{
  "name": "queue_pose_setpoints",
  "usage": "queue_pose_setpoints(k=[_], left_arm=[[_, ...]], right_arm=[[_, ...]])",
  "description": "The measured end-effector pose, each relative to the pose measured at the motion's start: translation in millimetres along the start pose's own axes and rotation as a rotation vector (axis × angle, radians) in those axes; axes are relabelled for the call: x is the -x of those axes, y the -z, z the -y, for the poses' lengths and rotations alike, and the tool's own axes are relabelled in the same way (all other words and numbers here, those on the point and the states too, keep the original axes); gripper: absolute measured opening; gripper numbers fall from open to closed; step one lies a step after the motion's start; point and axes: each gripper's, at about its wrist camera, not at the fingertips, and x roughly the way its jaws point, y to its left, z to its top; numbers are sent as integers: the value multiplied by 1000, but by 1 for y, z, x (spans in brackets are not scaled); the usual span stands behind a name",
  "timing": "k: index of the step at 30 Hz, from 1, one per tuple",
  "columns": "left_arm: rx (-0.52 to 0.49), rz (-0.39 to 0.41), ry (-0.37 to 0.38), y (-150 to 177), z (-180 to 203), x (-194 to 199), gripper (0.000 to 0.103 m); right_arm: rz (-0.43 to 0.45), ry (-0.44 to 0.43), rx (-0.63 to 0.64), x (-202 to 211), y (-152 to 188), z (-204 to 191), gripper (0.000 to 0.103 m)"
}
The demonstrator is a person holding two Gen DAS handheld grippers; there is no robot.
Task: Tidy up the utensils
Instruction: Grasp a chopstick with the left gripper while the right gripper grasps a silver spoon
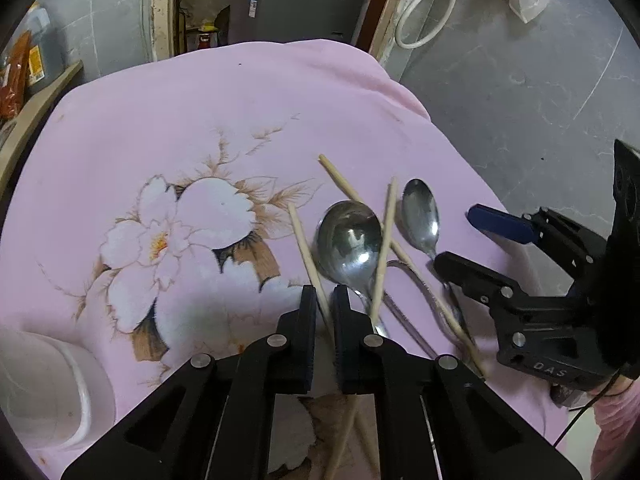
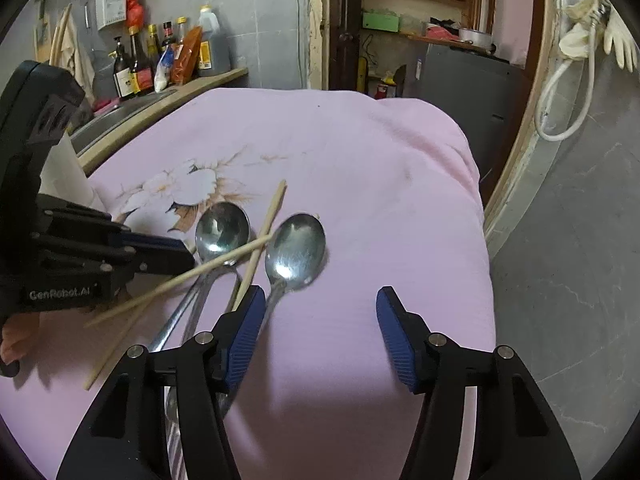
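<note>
Two metal spoons and several wooden chopsticks lie crossed on a pink flowered cloth (image 1: 200, 120). My left gripper (image 1: 325, 300) is shut on one chopstick (image 1: 304, 240), which runs up between its black fingers just left of the large spoon (image 1: 348, 240). Another chopstick (image 1: 386, 240) lies across that spoon's bowl. In the right wrist view the left gripper (image 2: 184, 254) comes in from the left beside the large spoon (image 2: 222, 228). My right gripper (image 2: 320, 292) stands open; the small spoon (image 2: 296, 246) lies ahead, its handle beside the left blue pad (image 2: 246, 320).
A white container (image 1: 52, 392) stands at the cloth's near left. Bottles (image 2: 160, 64) line a counter with a sink (image 2: 120, 112) at the far left. The cloth's right edge (image 2: 472, 208) drops off to a grey floor. Further metal handles (image 1: 404, 320) lie under the chopsticks.
</note>
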Motion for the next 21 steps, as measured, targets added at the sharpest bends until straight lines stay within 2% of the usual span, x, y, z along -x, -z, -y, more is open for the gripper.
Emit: queue_pose_setpoints(k=[4, 9, 11, 14, 21], left_arm=[[-10, 7, -66, 7, 2, 8, 4], [-60, -36, -97, 10, 9, 8, 5], [-99, -70, -112, 9, 14, 4, 6], [-85, -86, -117, 5, 14, 1, 5], [-31, 2, -110, 14, 10, 10, 2]], right_arm=[[-27, 18, 45, -10, -5, -11, 55], [-47, 29, 54, -20, -12, -16, 51], [-48, 24, 53, -23, -15, -16, 42], [-41, 28, 74, -22, -14, -22, 32], [-16, 27, 54, -16, -11, -19, 31]])
